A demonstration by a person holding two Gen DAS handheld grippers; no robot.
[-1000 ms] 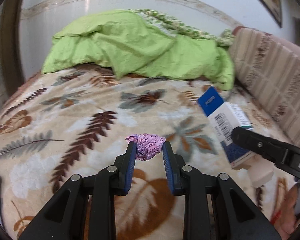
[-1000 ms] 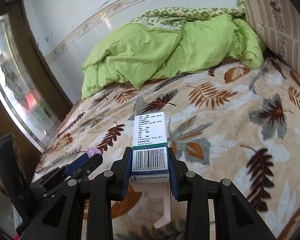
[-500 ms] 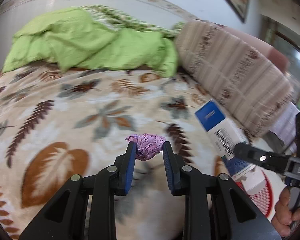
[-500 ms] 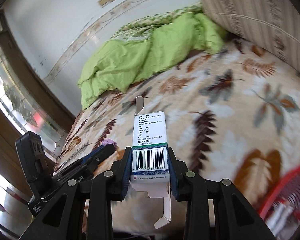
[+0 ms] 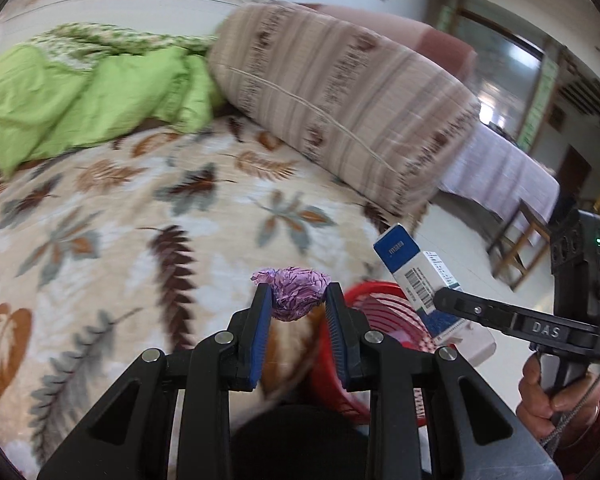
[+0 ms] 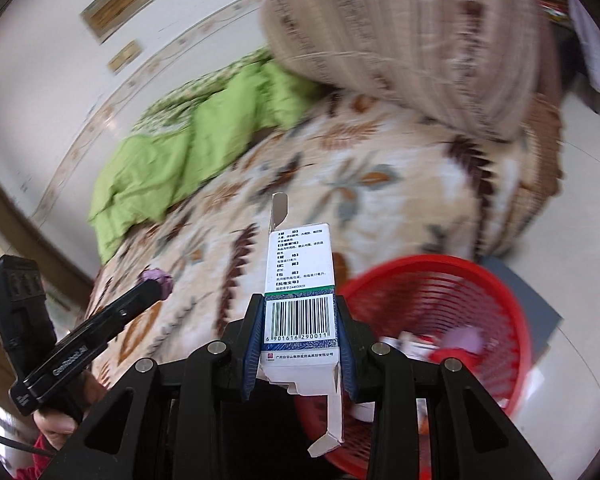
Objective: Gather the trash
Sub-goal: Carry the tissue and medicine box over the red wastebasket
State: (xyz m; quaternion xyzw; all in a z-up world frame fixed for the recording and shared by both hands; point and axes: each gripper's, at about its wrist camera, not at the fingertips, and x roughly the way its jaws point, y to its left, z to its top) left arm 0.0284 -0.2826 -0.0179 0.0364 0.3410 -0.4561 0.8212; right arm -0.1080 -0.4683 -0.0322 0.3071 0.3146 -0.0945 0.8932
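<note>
— Purple crumpled foil wrapper (image 5: 298,295) sitting clamped in left gripper (image 5: 296,320); white-and-blue cardboard box (image 6: 300,292) clamped in right gripper (image 6: 300,344).
— Carrying both toward red plastic mesh basket (image 6: 512,320); next, needing positioning above, then releasing.

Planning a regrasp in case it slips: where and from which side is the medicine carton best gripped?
Grip the medicine carton across its two narrow long sides near the barcode end, coming in along its length from the torn bottom. Those faces are flat and parallel; the loose end flaps offer nothing firm. The right tool holds it so.
</note>
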